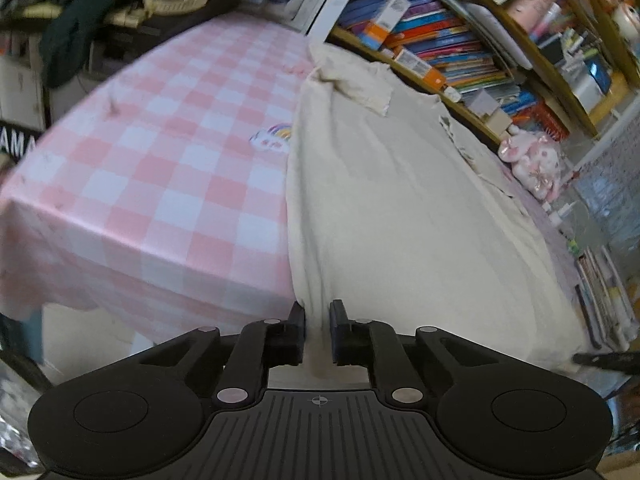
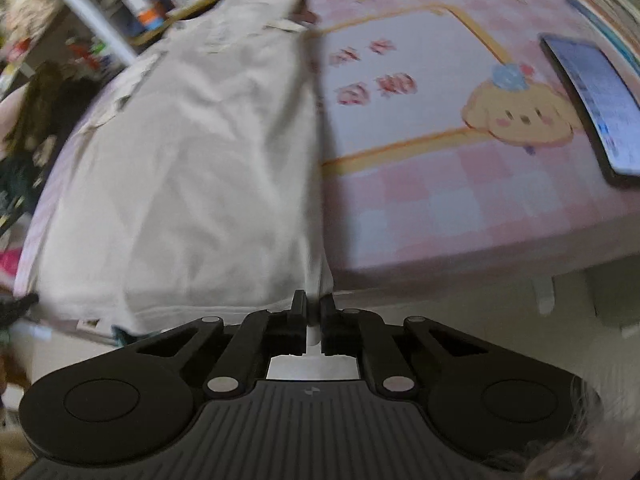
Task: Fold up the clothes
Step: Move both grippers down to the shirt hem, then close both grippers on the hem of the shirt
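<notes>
Your left tool (image 1: 317, 322) is clamped on the near hem of the cream shirt (image 1: 400, 200), and your right tool (image 2: 313, 312) pinches the hem's other corner. The shirt runs lengthwise up the frame over the pink checked tabletop (image 1: 160, 152). Keep both grips level and the hem taut, then carry it toward the collar at the upper edge, clear of the phone (image 2: 592, 104) at right.

- The cream garment (image 1: 400, 208) lies spread lengthwise on the table, running from 6 o'clock up toward 12 in the left wrist view.
- Its near hem hangs over the table's front edge, bunched into a narrow fold at each near corner.
- The far end (image 2: 256, 20) is rumpled, with folded flaps and creases near 11 o'clock.
- Plain, unpatterned fabric, mostly flat.
</notes>
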`<state>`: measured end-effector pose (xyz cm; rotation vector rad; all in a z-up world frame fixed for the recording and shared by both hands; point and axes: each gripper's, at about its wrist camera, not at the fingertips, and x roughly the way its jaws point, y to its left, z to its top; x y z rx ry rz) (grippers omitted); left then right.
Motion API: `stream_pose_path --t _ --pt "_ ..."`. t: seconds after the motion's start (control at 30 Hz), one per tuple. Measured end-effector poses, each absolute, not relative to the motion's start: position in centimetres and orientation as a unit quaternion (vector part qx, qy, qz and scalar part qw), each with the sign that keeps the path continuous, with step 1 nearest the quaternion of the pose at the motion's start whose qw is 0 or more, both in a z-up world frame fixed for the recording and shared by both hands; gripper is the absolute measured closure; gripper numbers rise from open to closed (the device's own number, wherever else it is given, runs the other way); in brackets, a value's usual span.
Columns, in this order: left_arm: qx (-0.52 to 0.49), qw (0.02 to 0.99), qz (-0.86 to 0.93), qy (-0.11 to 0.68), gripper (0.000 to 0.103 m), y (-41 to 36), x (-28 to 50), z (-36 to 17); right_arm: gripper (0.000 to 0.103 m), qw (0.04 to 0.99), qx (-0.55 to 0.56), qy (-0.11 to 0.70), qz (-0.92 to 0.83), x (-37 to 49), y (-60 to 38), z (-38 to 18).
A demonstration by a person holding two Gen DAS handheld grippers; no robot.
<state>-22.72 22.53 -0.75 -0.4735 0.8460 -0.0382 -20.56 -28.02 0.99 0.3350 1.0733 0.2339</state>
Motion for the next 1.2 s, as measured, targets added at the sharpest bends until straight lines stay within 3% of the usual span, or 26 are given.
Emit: stream_pose_path --t 0.27,0.43,0.53,0.67,0.7,0.73,0.77,0.83,1.2 --pt "-0.213 0.872 -0.018 0.440 0.086 23.2 -21.5 -2.1 0.097 0.837 0.143 0.513 0.130 -19.8 -27.3 1.5" --pt "-0.226 0.865 -0.026 0.447 0.056 23.9 -21.1 -3.0 0.085 0.829 0.136 0.527 0.130 -18.7 -27.3 0.8" --pt "-0.235 0.860 -0.034 0.451 0.055 24.1 -20.7 -3.5 0.078 0.824 0.137 0.533 0.133 -18.4 -27.3 0.5" --pt "-0.237 0.857 -0.045 0.456 0.057 24.1 -20.5 -3.7 0.078 0.819 0.139 0.540 0.136 -18.1 -27.3 0.2" --pt "-0.241 0.855 -0.047 0.456 0.062 24.1 -20.6 -3.8 0.078 0.817 0.140 0.542 0.137 -18.0 -27.3 0.1" --pt "-0.245 0.854 -0.049 0.456 0.077 24.1 -20.6 -3.8 0.083 0.816 0.140 0.544 0.138 -17.9 -27.3 0.0" --pt "-0.246 0.853 -0.049 0.458 0.084 24.1 -20.6 -3.8 0.094 0.814 0.141 0.546 0.139 -17.8 -27.4 -0.1" --pt "-0.245 0.851 -0.048 0.461 0.090 23.9 -20.5 -3.7 0.096 0.811 0.142 0.549 0.140 -17.6 -27.4 -0.2" --pt "-0.249 0.852 -0.059 0.457 0.092 24.5 -22.1 -1.8 0.097 0.827 0.138 0.530 0.127 -20.1 -29.3 2.4"
